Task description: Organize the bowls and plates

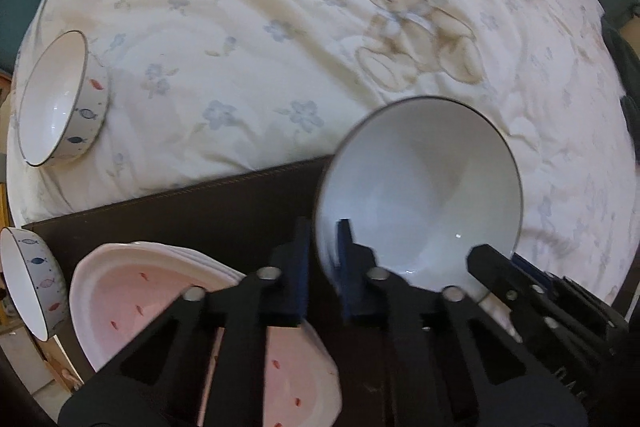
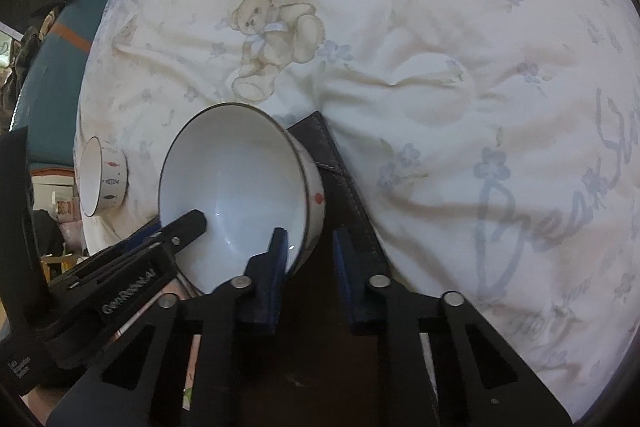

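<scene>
Two grippers, one bowl, over a dark mat on a bear-print bedspread.

The left gripper (image 1: 323,267) and right gripper (image 2: 310,259) each pinch opposite rims of the tilted white bowl (image 1: 416,187) beside the pink plates (image 1: 132,291); uneven pull could slip it loose.

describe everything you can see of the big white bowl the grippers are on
The big white bowl looks like glossy ceramic: plain white inside, a thin dark line round the rim, small fish marks outside. It sits tilted, partly over the dark mat on the bear-print sheet. The left gripper clamps one side of its rim, the right gripper the opposite side.
</scene>
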The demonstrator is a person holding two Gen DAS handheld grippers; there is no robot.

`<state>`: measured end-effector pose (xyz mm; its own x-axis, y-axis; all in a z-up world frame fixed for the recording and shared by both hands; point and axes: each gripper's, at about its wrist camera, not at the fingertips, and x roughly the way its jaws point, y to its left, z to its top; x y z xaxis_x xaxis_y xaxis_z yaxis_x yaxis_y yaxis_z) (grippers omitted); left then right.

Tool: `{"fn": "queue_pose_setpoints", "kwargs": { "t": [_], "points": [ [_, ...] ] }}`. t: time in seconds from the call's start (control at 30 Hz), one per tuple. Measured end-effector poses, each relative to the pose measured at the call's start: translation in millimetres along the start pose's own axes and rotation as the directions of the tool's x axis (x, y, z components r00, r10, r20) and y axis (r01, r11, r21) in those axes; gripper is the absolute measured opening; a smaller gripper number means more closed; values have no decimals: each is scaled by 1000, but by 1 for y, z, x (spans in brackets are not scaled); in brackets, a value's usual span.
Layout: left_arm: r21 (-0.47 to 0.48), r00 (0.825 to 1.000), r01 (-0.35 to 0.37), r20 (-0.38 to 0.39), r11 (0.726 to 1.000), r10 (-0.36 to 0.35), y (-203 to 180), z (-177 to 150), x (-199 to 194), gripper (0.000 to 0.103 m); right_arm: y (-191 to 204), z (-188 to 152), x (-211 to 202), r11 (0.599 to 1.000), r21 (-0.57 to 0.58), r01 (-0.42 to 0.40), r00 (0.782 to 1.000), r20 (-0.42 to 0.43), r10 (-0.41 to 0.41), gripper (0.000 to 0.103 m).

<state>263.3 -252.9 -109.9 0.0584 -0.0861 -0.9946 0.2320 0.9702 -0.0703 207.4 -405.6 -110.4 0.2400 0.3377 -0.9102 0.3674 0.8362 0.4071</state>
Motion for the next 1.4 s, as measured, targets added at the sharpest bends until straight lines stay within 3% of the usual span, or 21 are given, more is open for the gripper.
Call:
{"fn": "queue_pose_setpoints", "kwargs": {
  "t": [0.17,0.43,0.73,1.4],
  "points": [
    [40,1000,-22,10,999,22,-5,-2,-2,8,6,-1,1,1000,-21,20,1000,12,-20,16],
    [25,999,-39,18,999,38,-8,-6,-4,9,7,-1,-2,1000,-26,9,1000,22,-8,16],
    [27,995,-67,70,997,65,-13,-12,-38,10,17,-1,-21,997,-69,-34,996,75,39,16],
    [-11,982,-82,169,997,83,47,-75,-104,12,68,-51,-64,970,-212,-121,980,129,151,16]
  ]
}}
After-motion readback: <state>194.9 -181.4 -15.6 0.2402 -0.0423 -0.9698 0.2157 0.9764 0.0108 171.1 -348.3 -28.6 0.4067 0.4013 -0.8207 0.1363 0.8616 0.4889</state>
